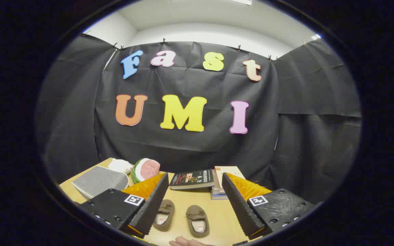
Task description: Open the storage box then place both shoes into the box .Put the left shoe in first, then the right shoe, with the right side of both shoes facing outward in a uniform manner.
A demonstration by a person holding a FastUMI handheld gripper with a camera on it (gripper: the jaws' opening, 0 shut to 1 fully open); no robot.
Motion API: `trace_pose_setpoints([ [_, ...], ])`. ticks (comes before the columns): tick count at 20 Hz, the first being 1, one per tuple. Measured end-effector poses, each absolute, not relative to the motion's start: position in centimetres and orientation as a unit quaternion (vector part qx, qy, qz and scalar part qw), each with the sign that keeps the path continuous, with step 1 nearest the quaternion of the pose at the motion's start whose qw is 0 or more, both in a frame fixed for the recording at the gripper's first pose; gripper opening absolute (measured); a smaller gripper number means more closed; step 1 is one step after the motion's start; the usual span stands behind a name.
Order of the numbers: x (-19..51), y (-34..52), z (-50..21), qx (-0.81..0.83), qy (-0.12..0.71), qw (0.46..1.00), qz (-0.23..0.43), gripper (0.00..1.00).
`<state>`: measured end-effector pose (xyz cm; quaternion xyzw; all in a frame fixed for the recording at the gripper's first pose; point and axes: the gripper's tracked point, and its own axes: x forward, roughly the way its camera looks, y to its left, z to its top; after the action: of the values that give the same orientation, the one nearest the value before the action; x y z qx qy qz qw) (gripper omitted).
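A: Tongs (pixel 194 205) spread wide apart, clamped on nothing, hovering above the desk (pixel 217 225).
B: Shoes?
A: Two small brown slippers, both flat on the desk, soles down, openings up. Left slipper (pixel 164 214) tucked right against the inner edge of the left finger (pixel 150 208), partly hidden by it. Right slipper (pixel 197 221) in the open gap between the fingers, a little apart from the other one, nearer the middle.
B: Touching either finger?
A: Cannot tell for the left slipper, overlap only. Right slipper clear of both.
B: Storage box?
A: Grey lidded box (pixel 99 181) beyond the left finger, on the desk's far left side, lid looks down.
B: Other stuff?
A: Stack of books (pixel 192 179) just beyond the gap, a second lighter stack (pixel 222 181) beside it, near the right finger (pixel 239 205). Watermelon-slice toy (pixel 145 169) behind the grey box, white object (pixel 120 165) beside that. Part of a hand (pixel 186 242) at the near desk edge, below the slippers.
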<state>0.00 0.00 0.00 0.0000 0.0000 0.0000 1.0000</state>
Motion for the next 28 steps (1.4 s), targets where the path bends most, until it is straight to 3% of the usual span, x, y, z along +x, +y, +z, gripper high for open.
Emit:
trace_pose_setpoints([
  [17,-0.1,2.1,-1.1,0.012,0.025,1.000,0.006,0.95],
  [23,1.2,3.9,-4.9,0.013,0.070,0.997,0.028,0.95],
  [28,2.1,7.1,-9.3,0.046,0.150,0.984,0.085,0.95],
])
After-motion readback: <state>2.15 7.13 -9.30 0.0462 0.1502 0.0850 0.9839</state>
